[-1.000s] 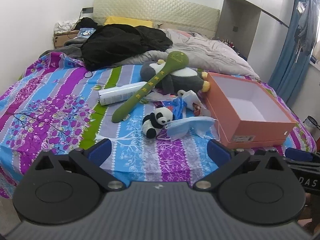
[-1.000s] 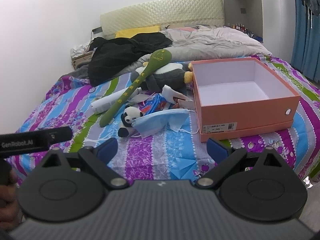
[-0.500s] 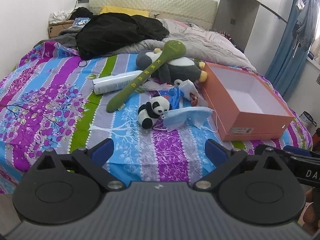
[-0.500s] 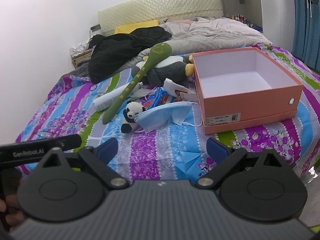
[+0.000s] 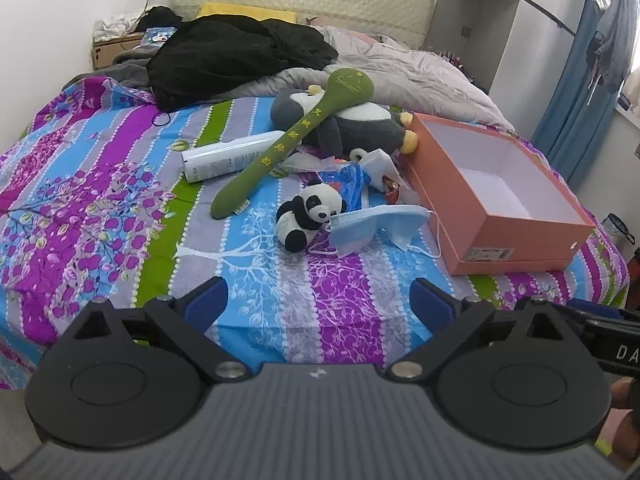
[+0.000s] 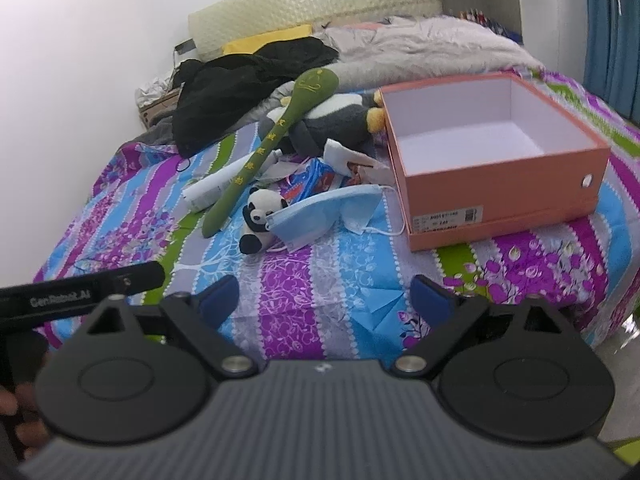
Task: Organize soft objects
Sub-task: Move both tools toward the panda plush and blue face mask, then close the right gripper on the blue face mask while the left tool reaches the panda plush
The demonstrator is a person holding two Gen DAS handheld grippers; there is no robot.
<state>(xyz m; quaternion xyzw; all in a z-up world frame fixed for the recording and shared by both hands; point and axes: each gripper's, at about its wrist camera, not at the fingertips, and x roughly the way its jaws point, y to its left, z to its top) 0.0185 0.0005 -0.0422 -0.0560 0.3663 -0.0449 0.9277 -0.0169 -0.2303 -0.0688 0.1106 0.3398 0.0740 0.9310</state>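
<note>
A small panda plush (image 5: 308,214) (image 6: 259,218) lies on the striped bedspread, touching a blue face mask (image 5: 376,226) (image 6: 320,216). A long green plush stick (image 5: 296,140) (image 6: 272,144) leans across a big grey penguin plush (image 5: 360,128) (image 6: 340,120). An open orange box (image 5: 516,240) (image 6: 504,188), empty inside, stands to the right. My left gripper (image 5: 318,306) and right gripper (image 6: 324,300) are open and empty, held above the bed's near edge, short of the toys.
A white tube (image 5: 228,156), crumpled wrappers and tissue (image 5: 360,172) lie between the toys and the box. Black clothes (image 5: 232,56) and a grey duvet (image 5: 408,76) cover the far bed. A blue curtain (image 5: 580,80) hangs at the right.
Both grippers have moved forward and a little higher over the bed, so the toys and box appear closer. Nothing on the bed has moved.
</note>
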